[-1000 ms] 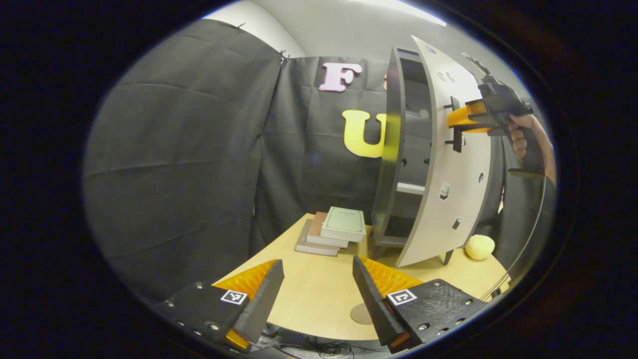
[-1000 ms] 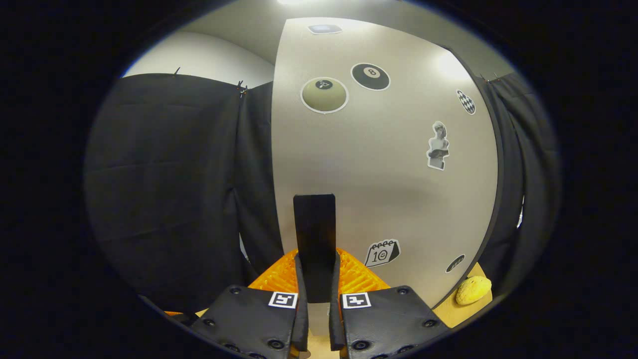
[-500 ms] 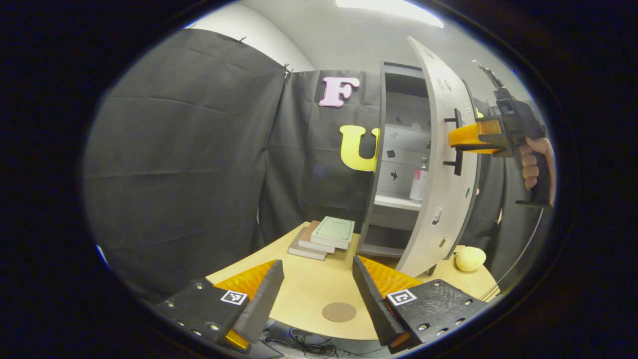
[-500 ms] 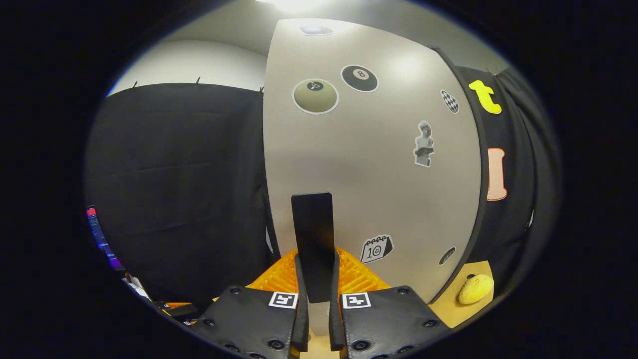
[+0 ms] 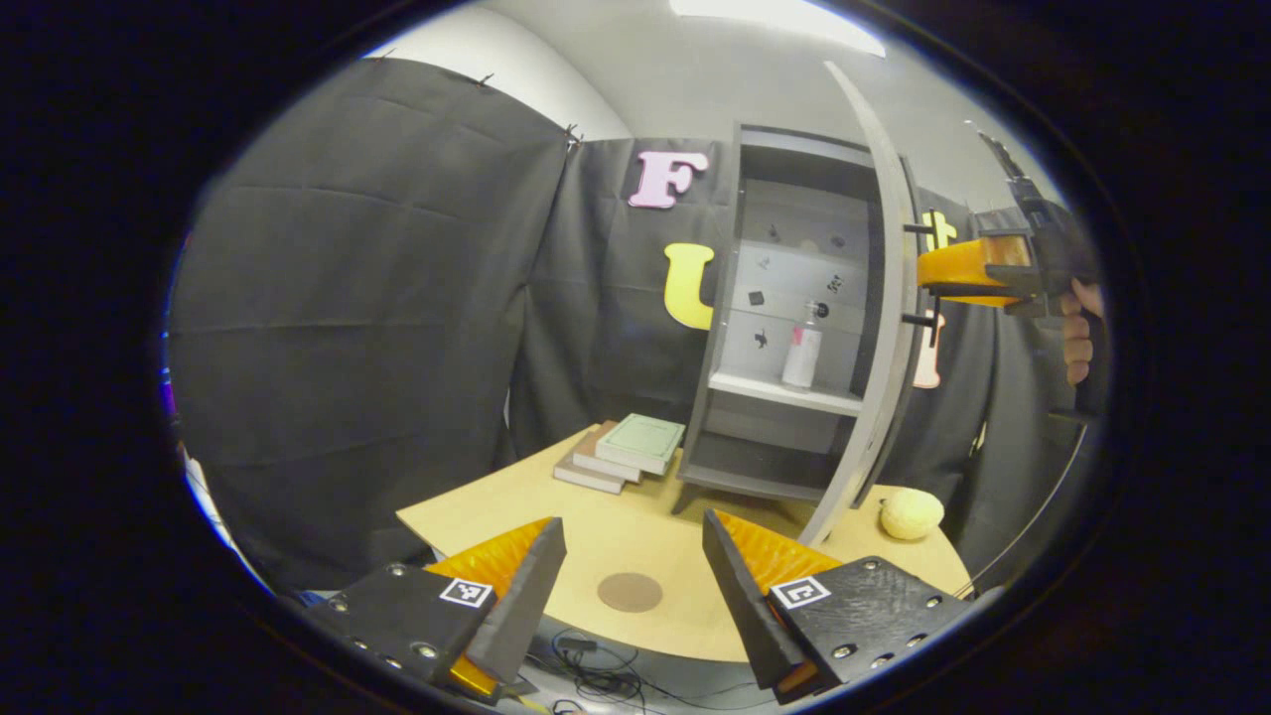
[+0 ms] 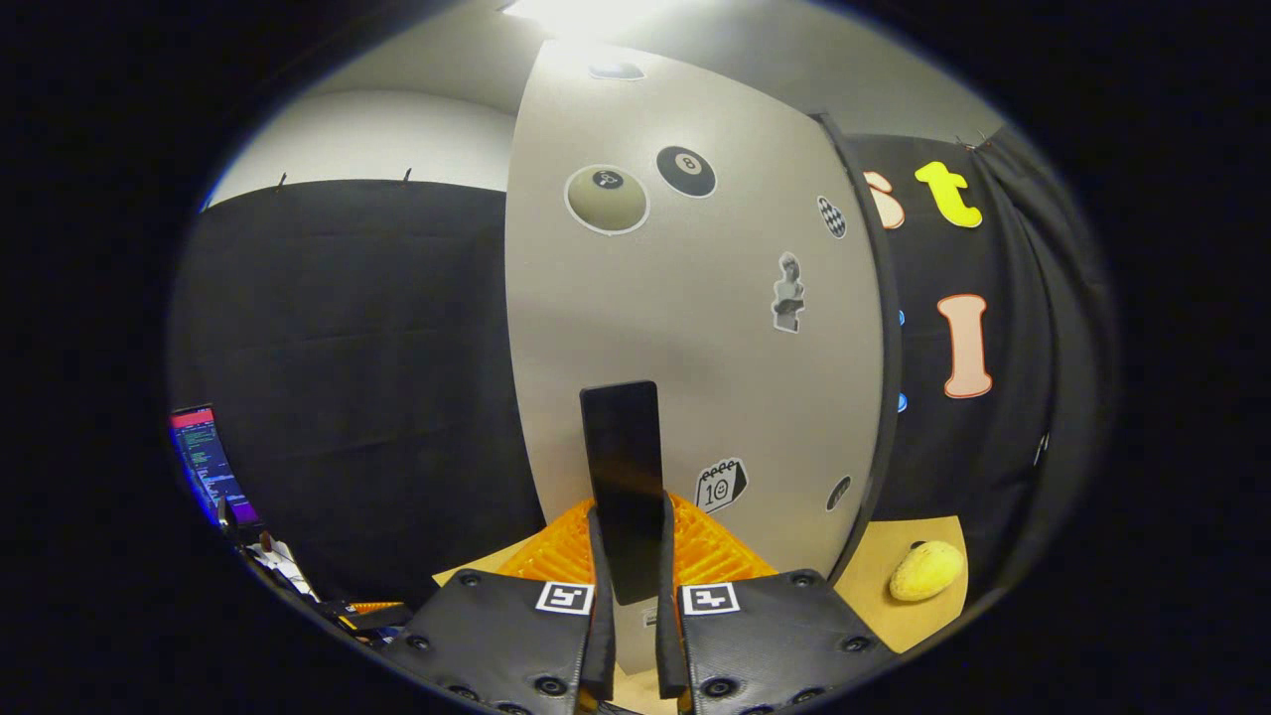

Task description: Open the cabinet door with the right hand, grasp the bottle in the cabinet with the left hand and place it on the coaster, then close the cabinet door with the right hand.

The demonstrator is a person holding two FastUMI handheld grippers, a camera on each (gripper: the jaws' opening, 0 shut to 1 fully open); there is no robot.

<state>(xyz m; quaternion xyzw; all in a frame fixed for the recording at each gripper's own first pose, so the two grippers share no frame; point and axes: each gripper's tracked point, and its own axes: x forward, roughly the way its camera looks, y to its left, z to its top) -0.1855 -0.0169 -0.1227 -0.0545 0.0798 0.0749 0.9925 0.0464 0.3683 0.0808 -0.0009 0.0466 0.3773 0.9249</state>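
Left gripper view: the left gripper [image 5: 626, 586], fingers spread and empty, hangs over the desk [image 5: 516, 506] above the round coaster [image 5: 630, 592]. Farther back, books [image 5: 626, 449] lie beside the open cabinet [image 5: 765, 248], where the bottle [image 5: 800, 353] stands on a shelf. At right, the right gripper [image 6: 628, 636] pinches the door's black handle [image 6: 622, 477]. The swung door [image 5: 874, 328] could drift back into the reach if released.
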